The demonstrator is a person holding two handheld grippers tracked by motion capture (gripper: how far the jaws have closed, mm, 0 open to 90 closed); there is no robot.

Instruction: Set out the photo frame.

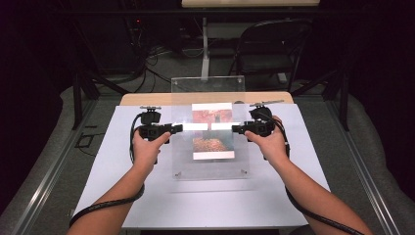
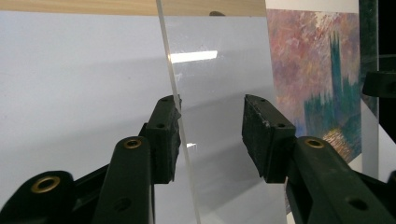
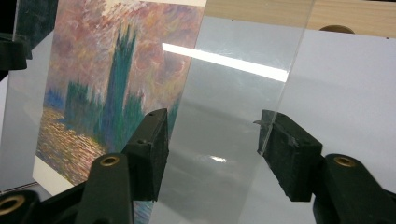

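Observation:
A clear acrylic sheet [image 1: 183, 159] with small bolts at its corners hovers over the white tabletop [image 1: 122, 161], and its far edge reaches past the table's back. Through it shows a painted print [image 1: 213, 144] of dark towers under a pink sky. My left gripper [image 1: 178, 128] sits at the sheet's left edge and my right gripper [image 1: 235, 129] at its right edge. In the left gripper view the sheet [image 2: 219, 84] has its edge against one pad of the left gripper [image 2: 212, 126]; the other pad stands apart. The right gripper [image 3: 212, 135] likewise has one pad at the edge of the sheet [image 3: 224, 107]. Both are open.
A strip of wooden tabletop [image 1: 147, 98] shows behind the white surface. Beyond the table stand a black folding chair [image 1: 274, 44] and a white post [image 1: 204, 49], with cables on the floor. Metal rails [image 1: 49, 171] run along both sides.

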